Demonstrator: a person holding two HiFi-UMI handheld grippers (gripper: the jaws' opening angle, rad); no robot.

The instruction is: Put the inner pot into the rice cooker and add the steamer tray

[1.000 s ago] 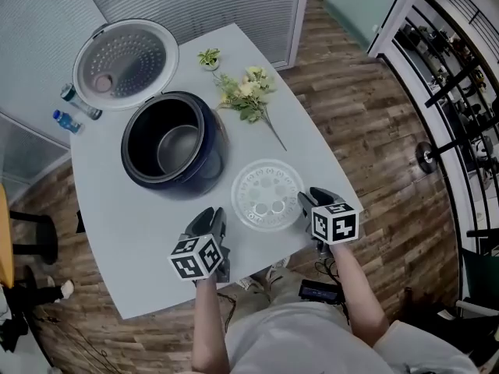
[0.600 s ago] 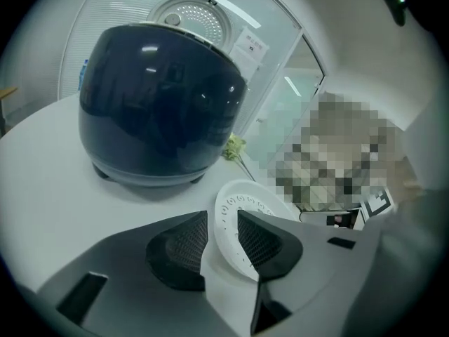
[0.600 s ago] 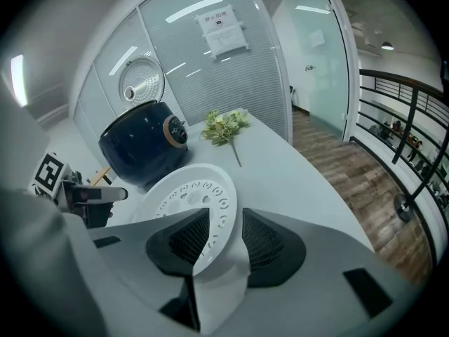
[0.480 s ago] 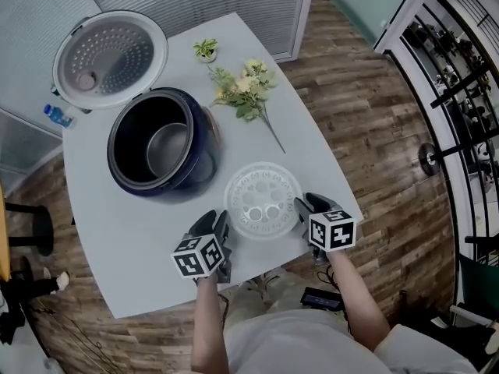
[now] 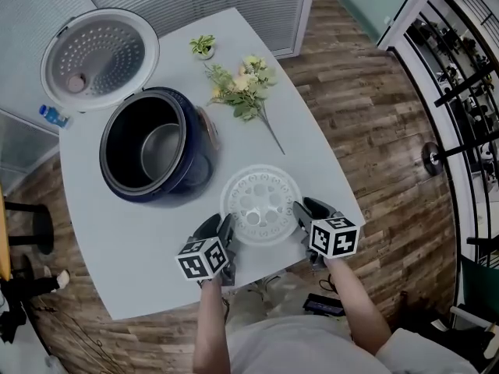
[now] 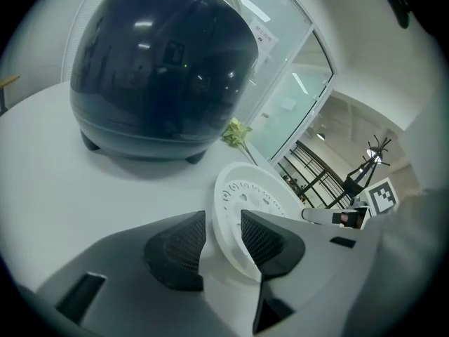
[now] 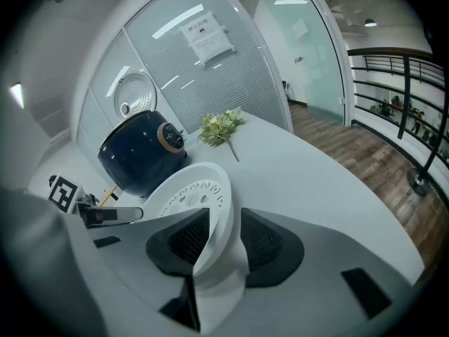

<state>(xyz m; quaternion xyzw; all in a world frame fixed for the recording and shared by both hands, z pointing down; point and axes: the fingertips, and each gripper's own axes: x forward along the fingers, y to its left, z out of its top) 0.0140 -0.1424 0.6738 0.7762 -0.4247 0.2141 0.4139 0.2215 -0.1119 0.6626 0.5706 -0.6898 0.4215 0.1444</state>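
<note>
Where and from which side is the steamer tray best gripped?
The raised rim of the steamer tray, at its left and right edges, from the near side. It lies flat on the table, so only the rim can be pinched.

Left gripper point(image 6: 223, 236) lowered, jaws opening, seemingly astride tray point(image 6: 258, 194).

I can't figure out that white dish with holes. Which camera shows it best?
The head view: the whole round steamer tray shows from above, holes and all, on the table. Both gripper views see it low and slanted, near rim partly hidden.
</note>
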